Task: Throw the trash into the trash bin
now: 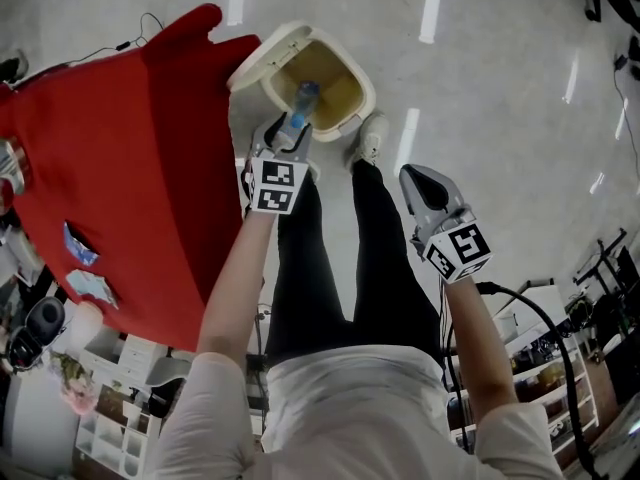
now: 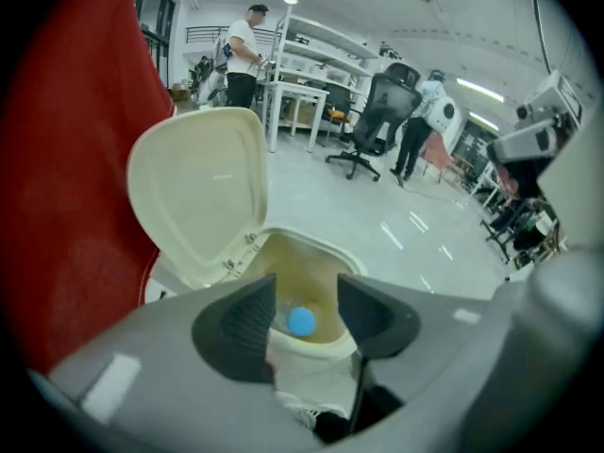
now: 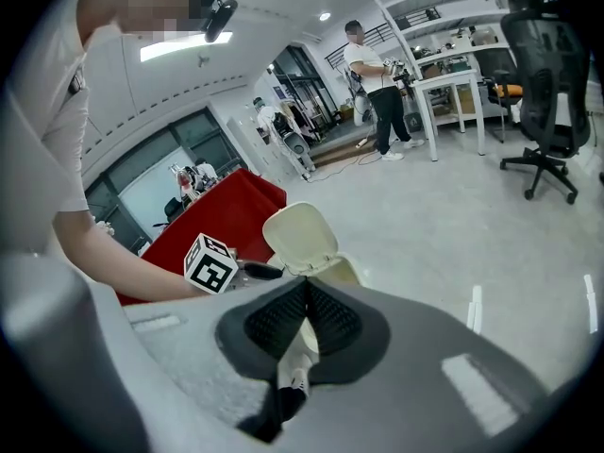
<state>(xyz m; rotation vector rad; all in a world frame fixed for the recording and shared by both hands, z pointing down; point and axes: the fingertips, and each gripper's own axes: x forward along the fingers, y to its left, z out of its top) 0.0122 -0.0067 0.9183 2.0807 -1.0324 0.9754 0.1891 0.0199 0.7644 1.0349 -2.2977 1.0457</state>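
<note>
We're right over the trash bin point(image 1: 364, 92) here, cream-coloured, standing on the floor point(image 1: 500, 88) just off the corner of the red-draped tabletop point(image 1: 130, 168), its lid point(image 1: 252, 60) flipped up and back. Our left hand-held gripper point(image 1: 288, 133) hangs above the opening, pointing steeply down, and in the left gripper view its jaws stand well apart with nothing pressed between the pads point(image 2: 247, 324). Through that gap we look straight down into the bin point(image 2: 351, 264), and there's the trash: a clear plastic bottle point(image 2: 301, 321), its blue cap facing up at us, down inside the yellowish interior. From the head view the bottle point(image 1: 303, 103) sits within the rim, just past the left gripper's tips; we can't tell whether it touches them. Over on the other side, our right hand-held gripper point(image 1: 420, 183) hangs well apart from the bin, above the floor beside our leg point(image 1: 385, 258), and the right gripper view shows its ribbed jaws closed together with nothing in them. A shoe point(image 1: 369, 138) stands right against the bin's near edge. A couple of small packets point(image 1: 85, 268) lie on the red tabletop.
</note>
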